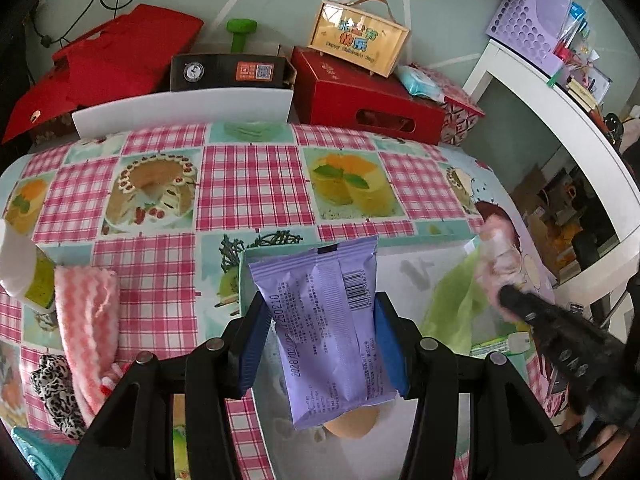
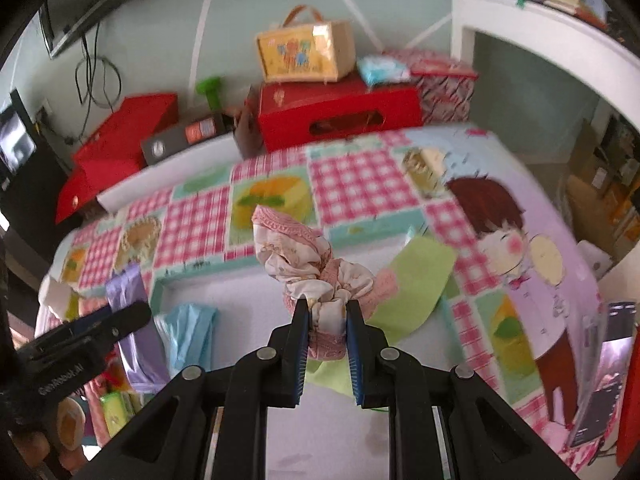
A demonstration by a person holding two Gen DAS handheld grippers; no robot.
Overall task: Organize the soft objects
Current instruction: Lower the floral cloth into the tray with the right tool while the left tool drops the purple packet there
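In the left wrist view my left gripper (image 1: pixel 320 302) is shut on a purple snack packet (image 1: pixel 332 332), which stands upright between the blue pads over a white tray (image 1: pixel 420 268). A green cloth (image 1: pixel 452 312) lies in the tray's right part. My right gripper (image 2: pixel 328 307) is shut on a bunched pink and white cloth (image 2: pixel 296 256), held above the tray (image 2: pixel 248 292) beside the green cloth (image 2: pixel 416 284). A light blue packet (image 2: pixel 188 336) lies in the tray's left part. From the right wrist view the left gripper (image 2: pixel 136 316) shows at left with the purple packet (image 2: pixel 128 292).
A pink striped towel (image 1: pixel 86 320) and a leopard-print scrunchie (image 1: pixel 52 392) lie left of the tray on the checked tablecloth (image 1: pixel 248 184). Red boxes (image 1: pixel 360 100), a black box (image 1: pixel 228 72) and a yellow handled case (image 1: pixel 356 40) line the far edge. A white shelf (image 1: pixel 560 120) stands at right.
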